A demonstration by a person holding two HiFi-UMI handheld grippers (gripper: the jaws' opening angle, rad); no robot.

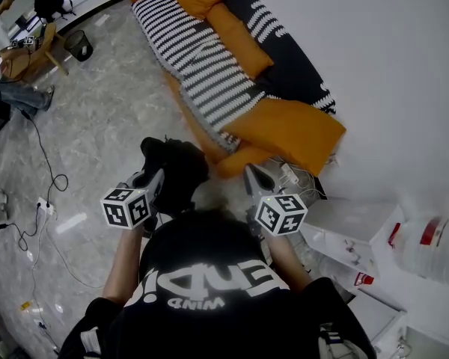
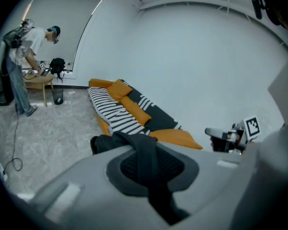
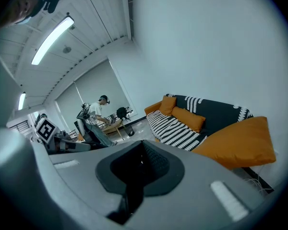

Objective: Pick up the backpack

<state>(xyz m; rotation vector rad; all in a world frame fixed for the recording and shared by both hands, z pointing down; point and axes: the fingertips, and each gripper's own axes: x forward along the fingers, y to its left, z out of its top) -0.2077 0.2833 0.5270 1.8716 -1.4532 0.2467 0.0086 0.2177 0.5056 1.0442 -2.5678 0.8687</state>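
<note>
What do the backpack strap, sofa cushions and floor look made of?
Backpack strap: black woven webbing, probably nylon; matte, bends limply.
Sofa cushions: orange fabric, matte, softly dented.
Floor: grey veined tile or stone, likely; faint sheen.

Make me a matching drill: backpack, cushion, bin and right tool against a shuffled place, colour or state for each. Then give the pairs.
1 backpack
2 cushion
3 bin
4 right tool

A orange
B shut, nothing in it
C standing on the floor
D strap clamped in the left tool

Pairs: 1-D, 2-A, 3-C, 4-B
</note>
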